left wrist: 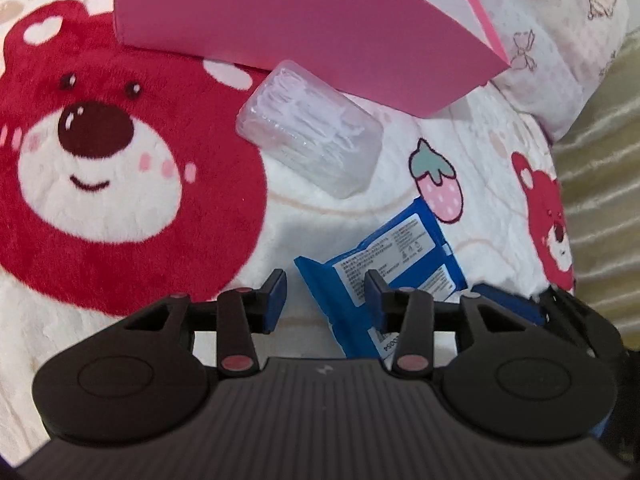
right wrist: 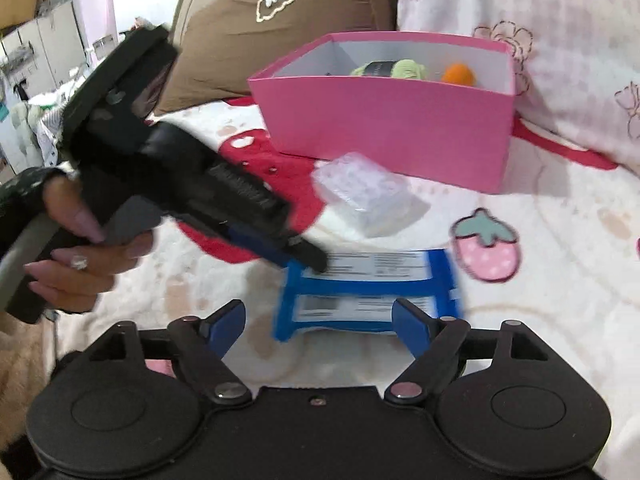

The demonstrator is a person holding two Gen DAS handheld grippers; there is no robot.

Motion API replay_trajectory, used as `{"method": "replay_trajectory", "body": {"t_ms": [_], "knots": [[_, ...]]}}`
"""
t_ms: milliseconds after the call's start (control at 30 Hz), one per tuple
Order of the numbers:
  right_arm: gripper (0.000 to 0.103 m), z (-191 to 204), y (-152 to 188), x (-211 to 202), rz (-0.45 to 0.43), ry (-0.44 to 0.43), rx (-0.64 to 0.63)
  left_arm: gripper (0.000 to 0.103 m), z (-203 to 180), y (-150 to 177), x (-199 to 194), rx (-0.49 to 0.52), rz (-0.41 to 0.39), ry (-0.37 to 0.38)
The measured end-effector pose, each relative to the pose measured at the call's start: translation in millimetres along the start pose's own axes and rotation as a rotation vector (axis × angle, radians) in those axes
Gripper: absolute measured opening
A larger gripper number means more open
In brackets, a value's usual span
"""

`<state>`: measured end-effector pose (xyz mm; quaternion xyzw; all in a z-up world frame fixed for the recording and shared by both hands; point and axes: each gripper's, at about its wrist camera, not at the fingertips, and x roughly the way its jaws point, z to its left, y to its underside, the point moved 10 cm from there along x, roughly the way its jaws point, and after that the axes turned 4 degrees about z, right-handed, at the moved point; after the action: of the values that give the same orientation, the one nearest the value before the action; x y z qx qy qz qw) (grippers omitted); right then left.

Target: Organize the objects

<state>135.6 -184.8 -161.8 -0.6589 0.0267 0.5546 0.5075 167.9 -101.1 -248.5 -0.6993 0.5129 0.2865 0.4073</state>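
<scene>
Blue and white, a flat wipes packet (right wrist: 370, 292) lies printed side up on a plush white blanket (right wrist: 540, 320) patterned with red bears and pink strawberries. In the right wrist view the right gripper (right wrist: 318, 322) hangs just above the packet's near edge with its blue-padded fingers spread wide; nothing is pinched between them, and the packet's near edge shows in the gap.

The left gripper (left wrist: 326, 294) comes in from the left of that view, held by a hand (right wrist: 86, 256) with long pale nails and a ring. In its own camera its fingers (left wrist: 276, 294) stand partly apart, with the packet's (left wrist: 394, 256) left corner lying between and beyond them; whether the right-hand pad touches the wrapper cannot be told, and the packet is not clamped.

Farther back a clear plastic case (left wrist: 310, 136) of small white items rests on the blanket, just in front of a pink cardboard box (right wrist: 392, 124). The box stands open, with a green object carrying a dark label (right wrist: 390, 69) and an orange object (right wrist: 459, 74) inside. A brown cushion (right wrist: 280, 24) and a pale floral pillow (right wrist: 540, 40) lie behind the box.
</scene>
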Motion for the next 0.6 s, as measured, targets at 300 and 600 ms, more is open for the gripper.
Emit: {"method": "replay_trajectory", "body": {"t_ms": [300,600], "knots": [[0.076,-59.5,-8.3,14.0,-0.022,-0.026,0.216,0.037,-4.7,13.3,1.3,0.033,0.019,0.002],[0.055,-69.4,5.5,39.6,0.036,-0.081,0.437,0.026,-4.3,16.4,3.0,-0.062,-0.038,0.103]]}}
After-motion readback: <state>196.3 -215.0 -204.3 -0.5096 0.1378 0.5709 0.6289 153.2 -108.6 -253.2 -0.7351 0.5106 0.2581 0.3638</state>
